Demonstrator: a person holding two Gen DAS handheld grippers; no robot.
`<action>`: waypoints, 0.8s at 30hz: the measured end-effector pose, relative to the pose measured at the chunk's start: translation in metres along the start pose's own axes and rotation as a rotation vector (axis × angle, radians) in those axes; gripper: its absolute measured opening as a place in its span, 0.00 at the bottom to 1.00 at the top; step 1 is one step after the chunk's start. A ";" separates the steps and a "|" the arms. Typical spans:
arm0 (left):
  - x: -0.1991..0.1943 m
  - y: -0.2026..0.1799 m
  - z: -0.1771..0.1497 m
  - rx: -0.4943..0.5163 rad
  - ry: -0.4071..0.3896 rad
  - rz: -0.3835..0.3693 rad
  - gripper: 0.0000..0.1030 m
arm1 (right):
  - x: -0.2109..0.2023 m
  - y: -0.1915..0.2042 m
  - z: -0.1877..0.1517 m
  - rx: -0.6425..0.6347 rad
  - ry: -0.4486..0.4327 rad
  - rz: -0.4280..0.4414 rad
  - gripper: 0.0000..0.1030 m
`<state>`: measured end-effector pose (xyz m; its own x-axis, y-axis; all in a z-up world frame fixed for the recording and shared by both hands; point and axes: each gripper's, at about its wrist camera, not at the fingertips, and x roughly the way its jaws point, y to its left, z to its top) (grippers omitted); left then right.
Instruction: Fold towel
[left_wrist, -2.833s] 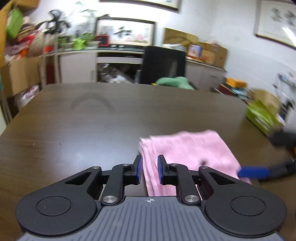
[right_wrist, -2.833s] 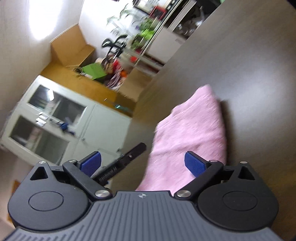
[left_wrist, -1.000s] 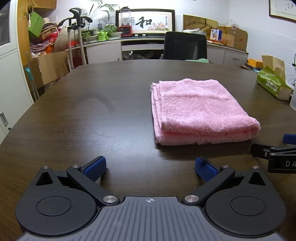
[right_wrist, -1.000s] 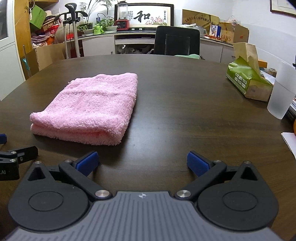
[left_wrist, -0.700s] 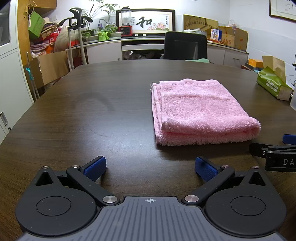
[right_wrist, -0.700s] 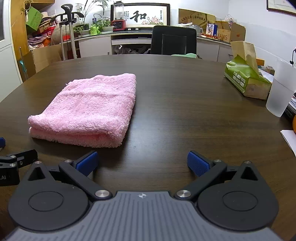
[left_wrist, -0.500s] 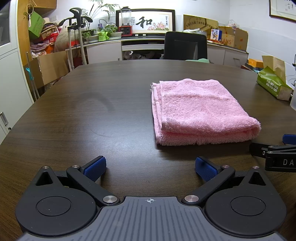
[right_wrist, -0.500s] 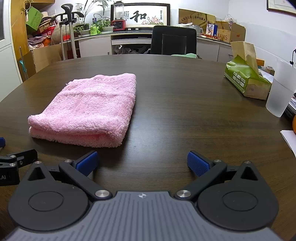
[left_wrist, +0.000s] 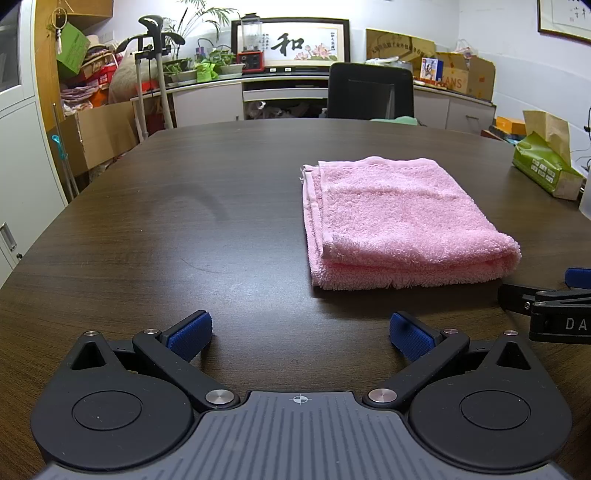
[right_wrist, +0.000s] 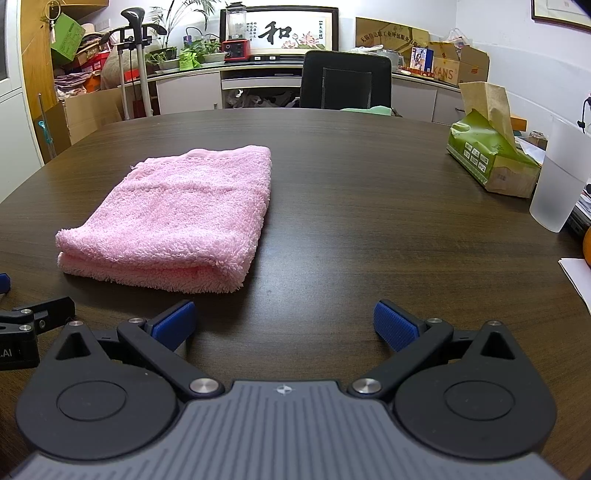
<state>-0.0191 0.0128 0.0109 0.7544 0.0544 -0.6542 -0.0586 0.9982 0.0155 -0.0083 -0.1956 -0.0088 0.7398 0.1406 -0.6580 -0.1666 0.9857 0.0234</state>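
Note:
A pink towel (left_wrist: 395, 221) lies folded into a thick rectangle on the dark wooden table (left_wrist: 184, 221); it also shows in the right wrist view (right_wrist: 177, 218). My left gripper (left_wrist: 300, 334) is open and empty, low over the table, short of the towel's near left corner. My right gripper (right_wrist: 284, 325) is open and empty, short of the towel's near right corner. The right gripper's side shows at the right edge of the left wrist view (left_wrist: 546, 306). The left gripper's side shows at the left edge of the right wrist view (right_wrist: 26, 325).
A green tissue box (right_wrist: 491, 158) and a frosted plastic cup (right_wrist: 557, 177) stand at the table's right. White paper (right_wrist: 580, 277) lies at the right edge. A black office chair (right_wrist: 345, 79) stands behind the far edge. Cabinets and boxes line the walls.
Since 2.8 s ago both grippers have let go of the towel, opened and drawn back toward the near edge. Over the last second nothing has visibly moved.

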 end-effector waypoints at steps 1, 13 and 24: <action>0.000 0.000 0.000 0.000 0.000 0.000 1.00 | 0.000 0.000 0.000 0.000 0.000 0.000 1.00; 0.000 -0.001 0.001 -0.005 0.001 0.006 1.00 | 0.000 0.000 0.000 0.001 0.000 -0.001 1.00; 0.000 0.000 0.001 -0.004 0.001 0.007 1.00 | 0.000 0.000 -0.001 0.001 0.000 -0.001 1.00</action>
<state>-0.0188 0.0132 0.0116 0.7532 0.0613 -0.6549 -0.0664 0.9976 0.0170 -0.0090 -0.1953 -0.0089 0.7399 0.1398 -0.6580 -0.1653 0.9860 0.0235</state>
